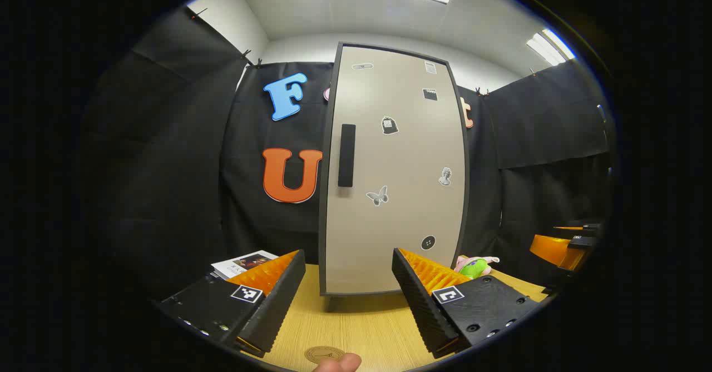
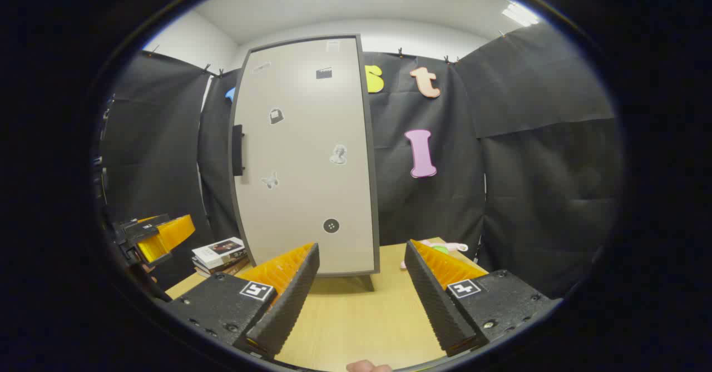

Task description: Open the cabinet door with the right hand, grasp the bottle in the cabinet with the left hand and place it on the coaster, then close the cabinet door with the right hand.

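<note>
Cabinet [image 1: 395, 166] stands upright on the wooden table [image 1: 361, 327], and its door [image 2: 306, 155] is closed, so the bottle inside cannot be seen. The door is pale with a dark frame and has small stickers [image 1: 377, 196] on it. A dark handle [image 1: 346, 155] runs up and down near the door's left edge. In the left gripper view, the left gripper [image 1: 349, 299] is held in front of the cabinet with its two fingers spread wide and nothing between them. The round brown coaster [image 1: 324, 355] lies on the table just below those fingers, near the bottom edge, with a fingertip [image 1: 336, 363] touching it or just beside it. A small stack of books [image 1: 242, 263] sits on the table to the left of the cabinet, and a pink and green toy [image 1: 474, 266] lies to its right. In the right gripper view, the right gripper [image 2: 361, 294] is also in front of the cabinet, apart from it, with its fingers spread wide and holding nothing. The handle [image 2: 238, 150] is well up and to the left of those fingers. The left gripper also shows far off at the left edge of the right gripper view, above the books [image 2: 218, 254].
</note>
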`<state>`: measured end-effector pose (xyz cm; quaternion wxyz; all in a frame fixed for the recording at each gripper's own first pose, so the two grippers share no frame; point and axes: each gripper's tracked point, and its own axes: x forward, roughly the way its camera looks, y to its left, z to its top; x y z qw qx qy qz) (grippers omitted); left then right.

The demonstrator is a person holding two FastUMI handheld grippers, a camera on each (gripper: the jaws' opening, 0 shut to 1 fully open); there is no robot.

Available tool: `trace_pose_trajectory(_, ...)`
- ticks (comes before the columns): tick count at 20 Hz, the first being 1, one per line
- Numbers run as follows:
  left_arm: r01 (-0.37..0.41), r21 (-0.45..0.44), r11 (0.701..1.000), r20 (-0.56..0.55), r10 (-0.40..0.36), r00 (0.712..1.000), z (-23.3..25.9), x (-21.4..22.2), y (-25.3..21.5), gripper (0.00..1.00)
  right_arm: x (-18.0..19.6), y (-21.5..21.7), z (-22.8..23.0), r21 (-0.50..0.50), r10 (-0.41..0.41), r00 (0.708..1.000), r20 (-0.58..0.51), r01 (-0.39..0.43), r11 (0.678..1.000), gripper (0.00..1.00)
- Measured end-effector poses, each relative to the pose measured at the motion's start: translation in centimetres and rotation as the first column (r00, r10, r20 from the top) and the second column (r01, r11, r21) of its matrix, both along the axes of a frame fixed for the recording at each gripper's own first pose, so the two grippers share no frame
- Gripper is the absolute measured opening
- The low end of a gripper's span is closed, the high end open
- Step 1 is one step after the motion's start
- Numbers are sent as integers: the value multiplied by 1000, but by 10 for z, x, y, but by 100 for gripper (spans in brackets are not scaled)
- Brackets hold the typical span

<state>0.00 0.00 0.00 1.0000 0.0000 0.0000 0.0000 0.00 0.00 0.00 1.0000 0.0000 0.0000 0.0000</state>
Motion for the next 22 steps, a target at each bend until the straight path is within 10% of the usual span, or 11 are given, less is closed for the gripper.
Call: trace_pose_trajectory(22,0,12,1000,18,0,1000,6,-9,-6,95,-7,-3,4,14,33,999,15,-33,999,94)
